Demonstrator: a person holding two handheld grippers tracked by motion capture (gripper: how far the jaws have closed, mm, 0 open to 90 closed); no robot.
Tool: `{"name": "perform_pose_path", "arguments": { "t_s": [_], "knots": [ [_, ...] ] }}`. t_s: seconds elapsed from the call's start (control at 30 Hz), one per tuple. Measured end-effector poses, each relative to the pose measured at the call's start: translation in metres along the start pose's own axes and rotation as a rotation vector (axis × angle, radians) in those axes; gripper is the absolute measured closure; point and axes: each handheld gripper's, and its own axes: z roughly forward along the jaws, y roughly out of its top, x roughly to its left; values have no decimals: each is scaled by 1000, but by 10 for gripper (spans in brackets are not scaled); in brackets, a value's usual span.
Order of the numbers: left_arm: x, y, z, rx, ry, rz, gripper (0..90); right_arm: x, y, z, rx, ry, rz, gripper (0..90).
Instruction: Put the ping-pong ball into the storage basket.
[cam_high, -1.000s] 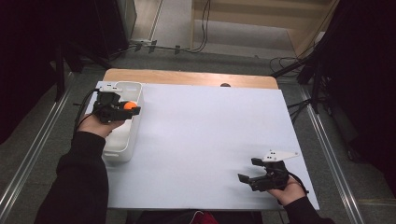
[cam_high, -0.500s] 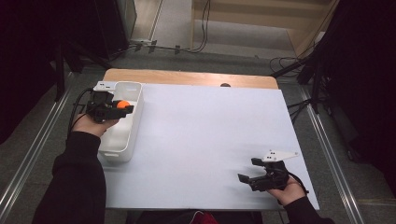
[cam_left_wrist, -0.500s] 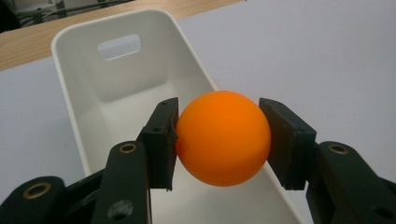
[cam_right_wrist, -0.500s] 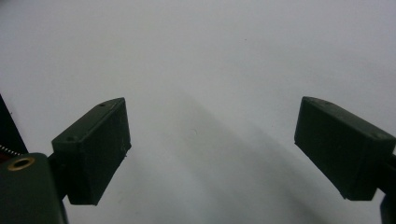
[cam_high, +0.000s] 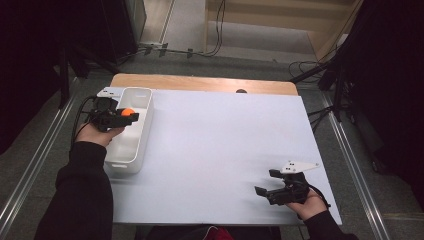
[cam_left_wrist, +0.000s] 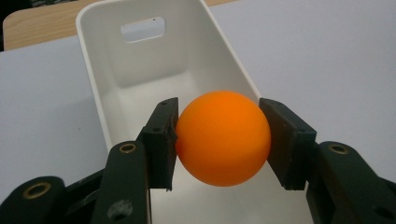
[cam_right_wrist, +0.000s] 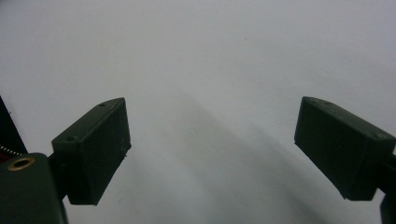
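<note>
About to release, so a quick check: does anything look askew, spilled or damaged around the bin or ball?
Nothing stands out. The left gripper holds the orange ball squarely between its jaws over the white bin, which sits upright and looks intact. The right gripper rests open on the white sheet.

The high view looks forward and down over the whole white-covered wooden table (cam_high: 220, 150). The left gripper view sits close, facing along its jaws into the white plastic rectangular bin (cam_left_wrist: 116, 65), shared with the high view. The right gripper view skims the bare tabletop closely.
</note>
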Motion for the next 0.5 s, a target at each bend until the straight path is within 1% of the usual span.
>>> {"name": "perform_pose_path", "arguments": {
  "t_s": [0.07, 0.17, 0.2, 0.37, 0.5],
  "knots": [
    [1, -1, 1, -2, 3, -9, 497, 0, 0, 0, 1, 0, 2, 93],
    [3, -1, 2, 10, 11, -16, 497, 0, 0, 0, 0, 0, 0, 93],
    [3, -2, 3, 5, 8, -19, 497, 0, 0, 0, 0, 0, 0, 93],
    [2, -2, 6, 29, 7, -4, 496, 0, 0, 0, 1, 0, -1, 93],
    [1, -2, 8, 38, 10, -10, 496, 0, 0, 0, 1, -1, 0, 93]
  ]
}}
